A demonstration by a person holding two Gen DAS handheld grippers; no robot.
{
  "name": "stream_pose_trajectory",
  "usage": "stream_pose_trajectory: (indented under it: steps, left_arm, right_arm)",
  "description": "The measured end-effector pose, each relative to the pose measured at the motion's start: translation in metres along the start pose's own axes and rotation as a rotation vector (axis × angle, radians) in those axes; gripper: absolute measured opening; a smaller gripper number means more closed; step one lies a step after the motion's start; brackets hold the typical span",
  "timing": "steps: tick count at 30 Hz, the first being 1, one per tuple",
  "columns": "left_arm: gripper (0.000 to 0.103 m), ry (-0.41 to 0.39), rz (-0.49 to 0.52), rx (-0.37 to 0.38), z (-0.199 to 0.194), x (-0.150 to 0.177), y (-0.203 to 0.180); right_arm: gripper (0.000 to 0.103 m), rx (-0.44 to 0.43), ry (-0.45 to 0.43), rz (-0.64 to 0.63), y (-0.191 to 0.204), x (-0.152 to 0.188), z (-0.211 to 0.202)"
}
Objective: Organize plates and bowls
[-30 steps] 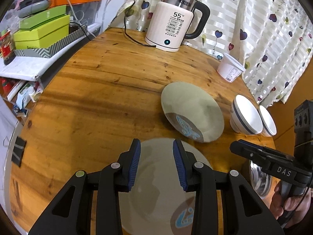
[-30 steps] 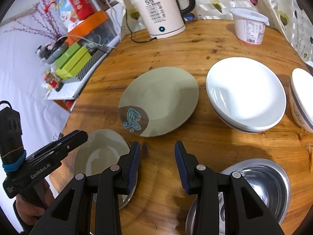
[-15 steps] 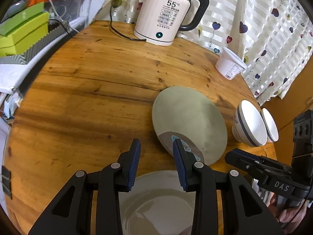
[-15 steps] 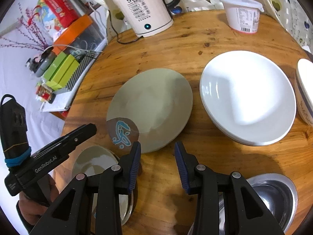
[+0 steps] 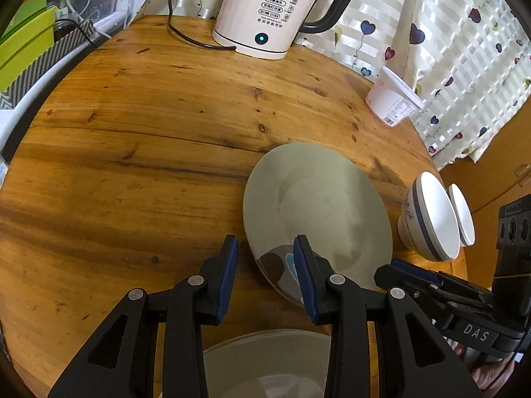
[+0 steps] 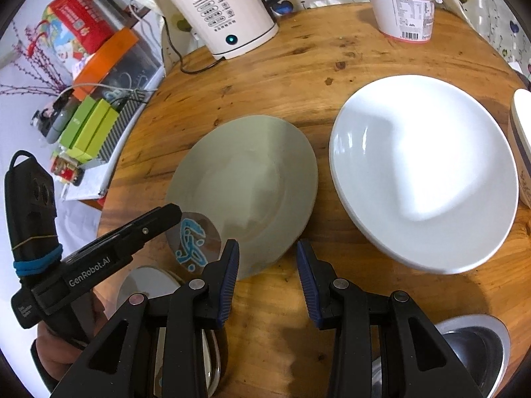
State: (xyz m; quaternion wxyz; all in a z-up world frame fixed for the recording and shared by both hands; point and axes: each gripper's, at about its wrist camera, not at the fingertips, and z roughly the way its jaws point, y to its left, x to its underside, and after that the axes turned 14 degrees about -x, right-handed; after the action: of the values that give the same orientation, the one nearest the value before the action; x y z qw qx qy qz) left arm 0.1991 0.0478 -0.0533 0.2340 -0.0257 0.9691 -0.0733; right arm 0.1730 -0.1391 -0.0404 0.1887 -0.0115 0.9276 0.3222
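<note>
Wooden table (image 6: 298, 76): empty grey plate (image 6: 245, 185), white plate (image 6: 424, 172).

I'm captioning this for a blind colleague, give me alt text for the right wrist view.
The open right hand-held gripper hovers over a round wooden table, at the near rim of a grey-green plate with a blue motif. A white plate lies to its right, a white kettle behind, and the left hand-held gripper enters from the left.

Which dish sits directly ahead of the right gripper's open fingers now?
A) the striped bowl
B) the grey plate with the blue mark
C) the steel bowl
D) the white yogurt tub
B: the grey plate lies just beyond the right gripper, its near rim at the open fingertips.
</note>
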Motion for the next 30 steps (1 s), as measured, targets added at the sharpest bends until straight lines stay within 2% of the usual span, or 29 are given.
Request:
stream_pose_trajectory:
  steps: [16, 30]
  left_arm:
    - [0.036, -0.001, 0.029, 0.005, 0.0085, -0.0051, -0.0057]
    - [0.036, -0.02, 0.033, -0.015, 0.0012, 0.0002, -0.005]
  right_arm:
    - [0.026, 0.015, -0.002, 0.032, -0.0083, -0.009, 0.009]
    - [0.026, 0.007, -0.03, -0.007, -0.0008, -0.0095, 0.002]
